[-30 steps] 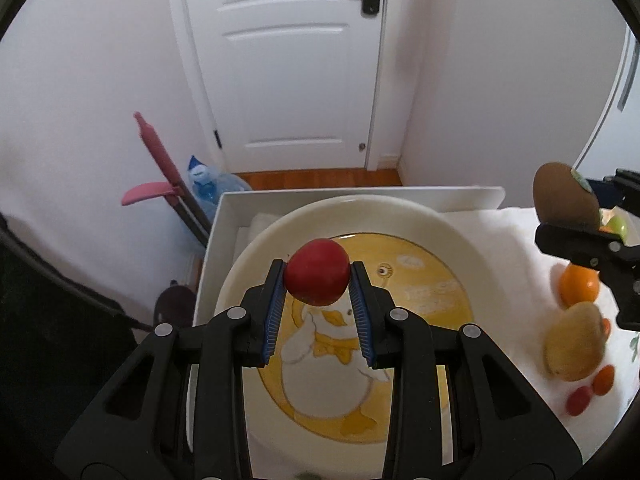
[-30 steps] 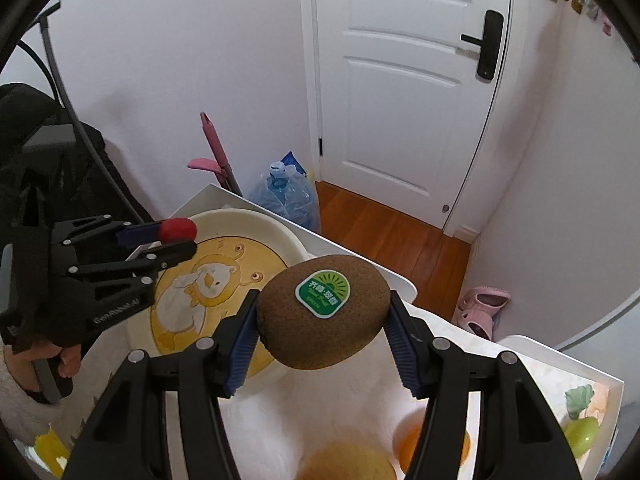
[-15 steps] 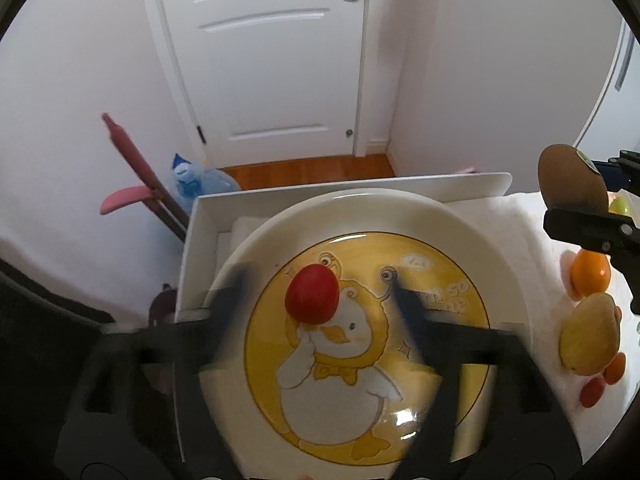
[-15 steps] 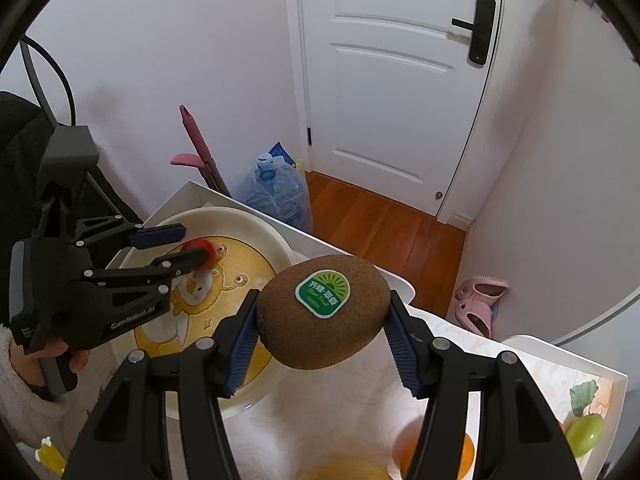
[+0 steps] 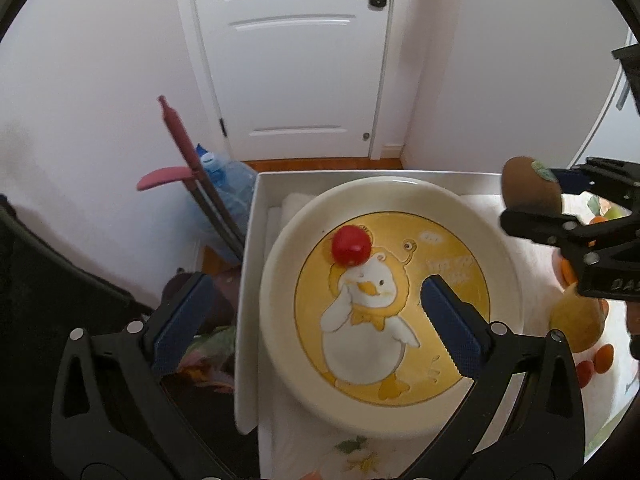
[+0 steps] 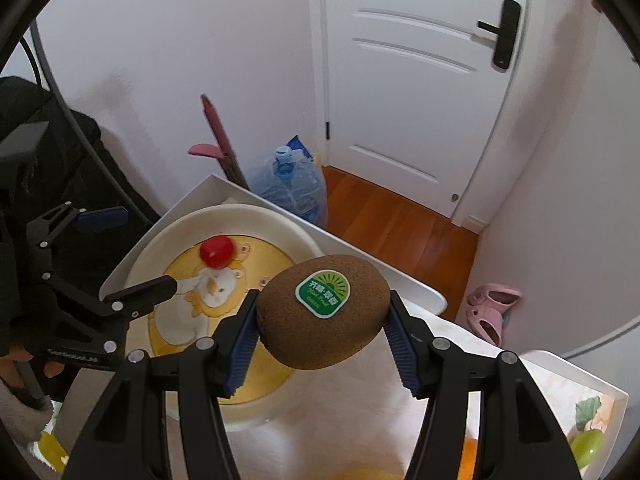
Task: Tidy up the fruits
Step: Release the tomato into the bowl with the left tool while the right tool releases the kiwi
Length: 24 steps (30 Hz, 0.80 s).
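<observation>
Two views are showing the same layout. From the left wrist, the left gripper [image 5: 320,316] is hanging over the cream round plate with a yellow duck print [image 5: 280,264], its jaws spread wide and holding nothing; the small round red tomato [image 5: 349,245] is lying on the plate ahead of them, toward the far rim. At the right edge the right gripper [image 5: 532,200] is pinching the brown fuzzy kiwi with a green sticker [image 5: 530,190].

From the right wrist, the kiwi [image 6: 323,317] is sitting crosswise between the pressing jaws, long axis running pad to pad, with the plate [image 6: 256,216] lying forward and to the left. The right gripper [image 6: 322,344] is probably the one needing to swing leftward over it.
</observation>
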Each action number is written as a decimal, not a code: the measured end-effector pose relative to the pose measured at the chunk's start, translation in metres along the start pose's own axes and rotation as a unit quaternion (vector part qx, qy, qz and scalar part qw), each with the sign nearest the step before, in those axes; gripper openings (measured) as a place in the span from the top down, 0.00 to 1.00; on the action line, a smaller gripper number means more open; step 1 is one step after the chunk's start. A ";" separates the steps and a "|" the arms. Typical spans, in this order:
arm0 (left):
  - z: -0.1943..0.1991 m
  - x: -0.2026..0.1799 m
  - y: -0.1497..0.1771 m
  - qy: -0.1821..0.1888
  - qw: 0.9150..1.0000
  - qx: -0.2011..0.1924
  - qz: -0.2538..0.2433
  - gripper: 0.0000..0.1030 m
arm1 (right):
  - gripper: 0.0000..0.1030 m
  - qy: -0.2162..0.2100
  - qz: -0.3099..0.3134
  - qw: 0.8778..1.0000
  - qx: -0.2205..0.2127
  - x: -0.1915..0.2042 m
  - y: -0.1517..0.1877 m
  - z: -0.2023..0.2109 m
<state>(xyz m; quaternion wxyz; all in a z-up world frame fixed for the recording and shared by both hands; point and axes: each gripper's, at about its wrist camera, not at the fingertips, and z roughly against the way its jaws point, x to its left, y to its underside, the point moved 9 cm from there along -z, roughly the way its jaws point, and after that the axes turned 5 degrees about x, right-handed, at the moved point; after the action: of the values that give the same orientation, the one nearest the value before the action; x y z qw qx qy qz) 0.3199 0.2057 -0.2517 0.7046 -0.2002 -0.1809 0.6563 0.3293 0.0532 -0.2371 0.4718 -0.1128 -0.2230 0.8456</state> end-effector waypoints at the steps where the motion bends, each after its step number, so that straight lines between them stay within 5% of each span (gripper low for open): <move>1: 0.002 0.001 0.002 0.000 1.000 0.001 0.003 0.00 | 0.46 -0.002 0.004 1.000 0.002 0.004 -0.001 -0.002; 14: 0.004 0.012 0.018 -0.013 1.000 0.008 0.005 0.00 | 0.46 -0.029 0.035 0.999 0.027 0.036 -0.003 -0.048; 24: 0.003 0.013 0.017 -0.015 1.000 0.007 0.005 0.00 | 0.46 0.011 0.054 0.998 0.032 0.039 -0.002 -0.060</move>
<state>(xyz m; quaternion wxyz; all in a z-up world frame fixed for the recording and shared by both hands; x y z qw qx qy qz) 0.3044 0.2201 -0.2580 0.7000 -0.1863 -0.1859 0.6639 0.3343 0.1030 -0.2884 0.4314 -0.1187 -0.1840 0.8752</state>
